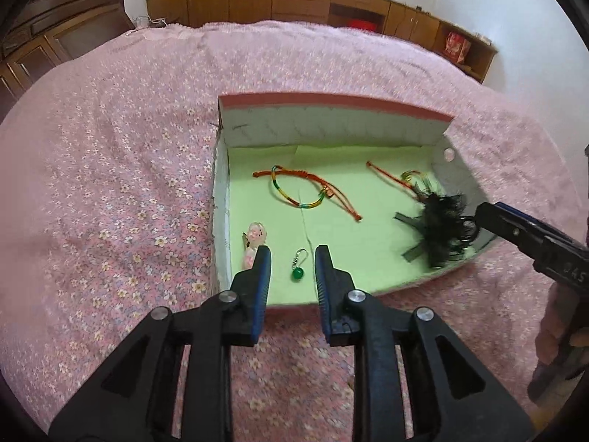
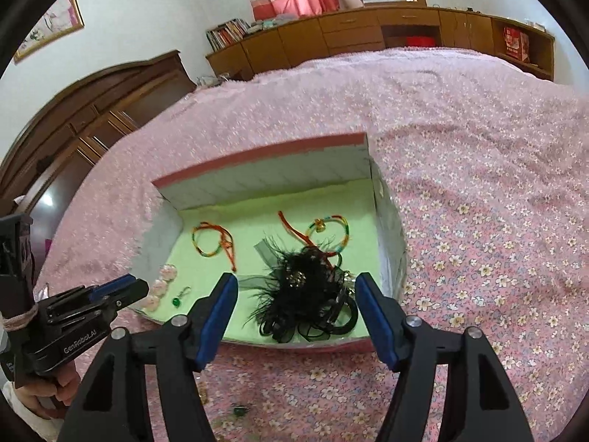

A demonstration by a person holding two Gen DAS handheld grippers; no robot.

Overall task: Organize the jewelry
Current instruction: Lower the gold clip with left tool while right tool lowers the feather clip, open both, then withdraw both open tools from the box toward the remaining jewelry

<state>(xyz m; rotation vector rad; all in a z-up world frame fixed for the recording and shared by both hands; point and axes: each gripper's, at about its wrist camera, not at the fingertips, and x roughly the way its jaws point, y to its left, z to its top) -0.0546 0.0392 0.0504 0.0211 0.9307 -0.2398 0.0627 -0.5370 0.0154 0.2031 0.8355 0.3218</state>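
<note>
An open box (image 1: 331, 110) with a green floor lies on the pink bed; it also shows in the right wrist view (image 2: 257, 154). Inside lie a rainbow cord bracelet (image 1: 298, 191), a second one (image 2: 327, 232), a pink bead charm (image 1: 256, 237), a green bead pendant (image 1: 297, 273) and a black feather hair piece (image 2: 305, 294). My left gripper (image 1: 293, 254) is open and empty, its fingers either side of the green pendant. My right gripper (image 2: 294, 283) is open and empty, its fingers either side of the feather piece.
The flowered pink bedspread (image 1: 110, 184) surrounds the box. A small green item (image 2: 241, 410) and other small bits lie on the bedspread in front of the box. Wooden cabinets (image 1: 294, 0) and a dark headboard (image 2: 92, 110) stand beyond the bed.
</note>
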